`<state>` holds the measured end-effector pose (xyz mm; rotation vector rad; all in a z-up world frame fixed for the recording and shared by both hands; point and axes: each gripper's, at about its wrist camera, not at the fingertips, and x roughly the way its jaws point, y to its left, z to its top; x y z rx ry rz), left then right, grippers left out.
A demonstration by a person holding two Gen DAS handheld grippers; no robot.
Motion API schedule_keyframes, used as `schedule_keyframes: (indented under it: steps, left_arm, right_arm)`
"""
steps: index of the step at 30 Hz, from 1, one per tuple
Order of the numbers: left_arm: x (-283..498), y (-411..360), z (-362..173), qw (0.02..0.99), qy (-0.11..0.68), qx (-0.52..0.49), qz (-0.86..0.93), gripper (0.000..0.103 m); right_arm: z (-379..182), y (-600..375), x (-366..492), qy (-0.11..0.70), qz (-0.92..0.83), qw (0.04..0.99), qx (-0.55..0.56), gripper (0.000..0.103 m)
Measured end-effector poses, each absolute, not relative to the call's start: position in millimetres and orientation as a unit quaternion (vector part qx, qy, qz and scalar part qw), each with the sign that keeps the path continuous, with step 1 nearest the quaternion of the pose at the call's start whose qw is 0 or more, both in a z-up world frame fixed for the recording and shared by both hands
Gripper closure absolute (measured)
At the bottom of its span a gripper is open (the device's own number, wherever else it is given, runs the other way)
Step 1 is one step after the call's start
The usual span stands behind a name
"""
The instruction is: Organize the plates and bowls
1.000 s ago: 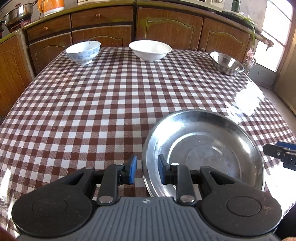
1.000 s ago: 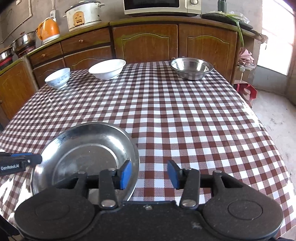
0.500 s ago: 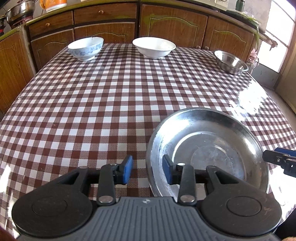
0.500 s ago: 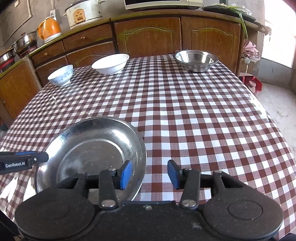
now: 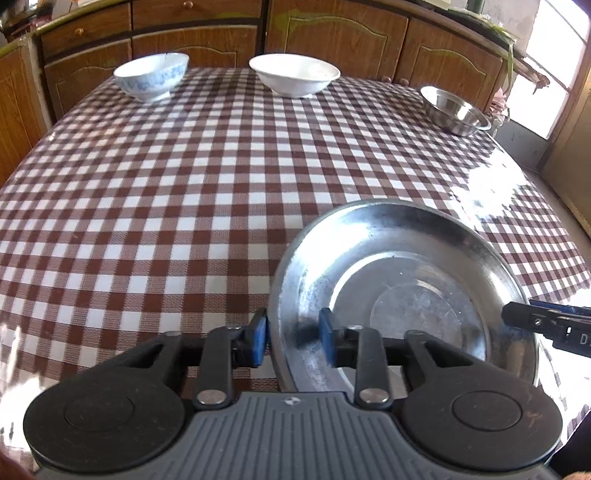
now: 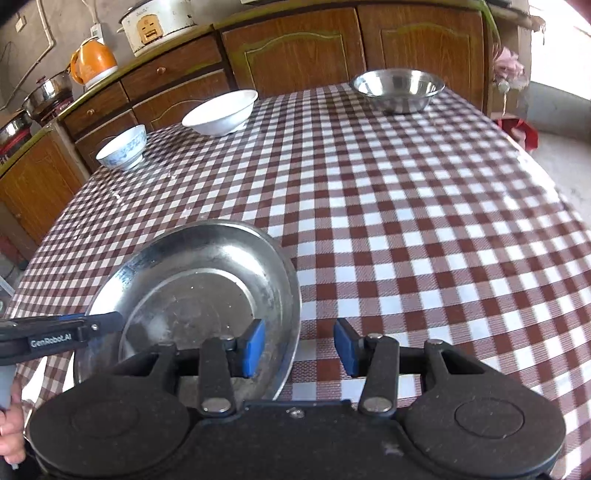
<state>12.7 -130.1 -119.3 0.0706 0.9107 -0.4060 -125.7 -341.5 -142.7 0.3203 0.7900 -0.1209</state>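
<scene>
Between the left gripper's [image 5: 291, 338] narrowing pads: round shallow steel plate's [image 5: 399, 291] near-left rim is sitting ungripped; jaws have just been closing. Right gripper [image 6: 300, 349] is straddling opposite rim, half-open.

Three bowls are counted along the top of the frame: one blue-patterned bowl [image 5: 151, 75] at the upper left, one white bowl [image 5: 294, 74] at the upper middle, and one steel bowl [image 5: 455, 109] at the upper right. One steel plate [image 5: 402, 291] is seen at the lower right. Two grippers are counted. In the right wrist view, at the upper left, one orange kettle [image 6: 93, 62], one rice cooker [image 6: 157, 22] and two steel pots [image 6: 46, 94] are counted.
</scene>
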Motion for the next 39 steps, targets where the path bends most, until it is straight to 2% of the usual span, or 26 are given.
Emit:
schedule_keyframes:
  steps: [2,9,22,39]
  left_arm:
    - [13,-130,-121,0.879,0.432,0.03,-0.198,0.074]
    - [11,-126,-120,0.88,0.433,0.012,-0.195,0.077]
    - [5,-123,-75,0.901,0.39,0.016,-0.187,0.077]
    - [45,-118,-44,0.912,0.369,0.018,-0.18,0.077]
  right_arm:
    - [-146,-341,-122,0.385,-0.04,0.907,0.166,0.071]
    - [-144,-333,-121,0.375,-0.047,0.915,0.143,0.077]
    - [-105,-333,-116,0.339,-0.045,0.931,0.128,0.077]
    - [-55,-332,-65,0.316,-0.037,0.942,0.108,0.077]
